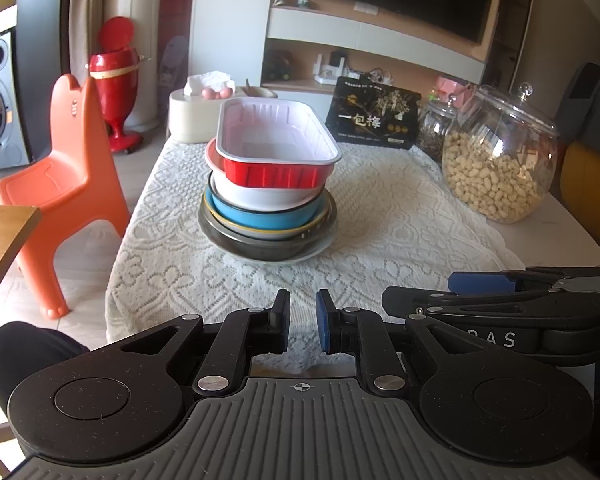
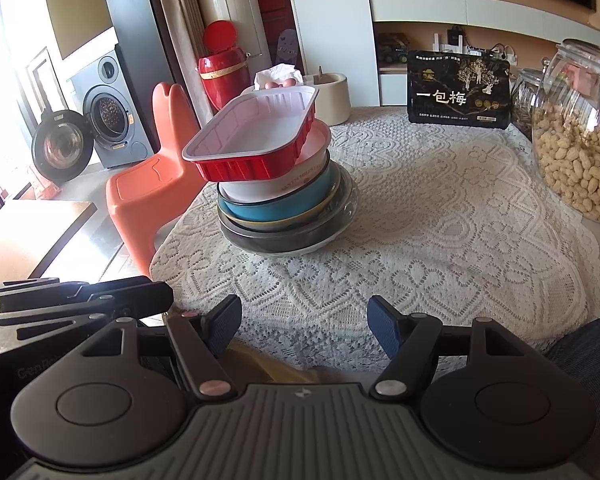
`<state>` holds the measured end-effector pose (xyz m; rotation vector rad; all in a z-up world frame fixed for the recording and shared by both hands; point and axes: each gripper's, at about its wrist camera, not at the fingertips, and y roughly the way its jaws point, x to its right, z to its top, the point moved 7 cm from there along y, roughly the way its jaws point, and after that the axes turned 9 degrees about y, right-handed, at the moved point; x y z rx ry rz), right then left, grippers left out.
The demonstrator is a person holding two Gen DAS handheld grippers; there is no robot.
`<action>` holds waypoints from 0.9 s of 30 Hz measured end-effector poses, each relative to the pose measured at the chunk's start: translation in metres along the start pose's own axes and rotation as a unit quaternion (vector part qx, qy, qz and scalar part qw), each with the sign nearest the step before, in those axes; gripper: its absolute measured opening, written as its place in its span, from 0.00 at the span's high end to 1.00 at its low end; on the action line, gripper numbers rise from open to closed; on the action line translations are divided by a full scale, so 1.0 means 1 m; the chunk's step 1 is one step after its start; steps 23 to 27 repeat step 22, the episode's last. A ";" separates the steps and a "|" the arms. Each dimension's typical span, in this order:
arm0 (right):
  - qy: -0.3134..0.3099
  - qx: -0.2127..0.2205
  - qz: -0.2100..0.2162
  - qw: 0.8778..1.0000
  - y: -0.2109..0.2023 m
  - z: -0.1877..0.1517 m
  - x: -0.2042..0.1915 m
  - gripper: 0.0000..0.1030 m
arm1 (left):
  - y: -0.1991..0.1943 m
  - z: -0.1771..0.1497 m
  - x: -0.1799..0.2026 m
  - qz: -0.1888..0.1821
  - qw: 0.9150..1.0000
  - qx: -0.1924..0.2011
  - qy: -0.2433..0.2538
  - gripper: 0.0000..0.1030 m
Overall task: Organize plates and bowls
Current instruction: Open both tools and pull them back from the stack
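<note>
A stack of dishes stands mid-table on the lace cloth. A red foil tray point(image 1: 276, 148) point(image 2: 256, 132) lies on top, tilted, over a white bowl point(image 1: 260, 196) point(image 2: 260, 188), a blue bowl point(image 1: 268, 218) point(image 2: 276, 208), a dark bowl point(image 1: 260, 246) point(image 2: 284, 238) and a clear plate point(image 1: 320, 246) at the bottom. My left gripper point(image 1: 303, 326) is near the table's front edge, jaws a narrow gap apart, empty. My right gripper point(image 2: 304, 330) is open and empty, also at the front edge, beside the left one.
A glass jar of peanuts point(image 1: 500, 156) point(image 2: 580, 136) and a smaller jar point(image 1: 436, 124) stand at the right. A black box point(image 1: 374, 114) point(image 2: 458, 88) and a cream tissue holder point(image 1: 196, 114) stand at the back. An orange chair point(image 1: 64, 184) point(image 2: 148, 196) is left of the table.
</note>
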<state>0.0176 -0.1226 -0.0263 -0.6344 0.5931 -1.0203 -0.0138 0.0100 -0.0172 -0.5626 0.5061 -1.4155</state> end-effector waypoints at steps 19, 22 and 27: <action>0.004 -0.005 0.003 1.000 0.002 -0.002 0.001 0.32 | 0.000 -0.002 0.001 -0.002 1.000 0.002 -0.004 0.83; 0.009 -0.009 0.006 1.000 0.004 -0.003 0.003 0.32 | 0.000 -0.004 0.001 -0.005 1.000 0.003 -0.011 0.83; 0.009 -0.009 0.006 1.000 0.004 -0.003 0.003 0.32 | 0.000 -0.004 0.001 -0.005 1.000 0.003 -0.011 0.83</action>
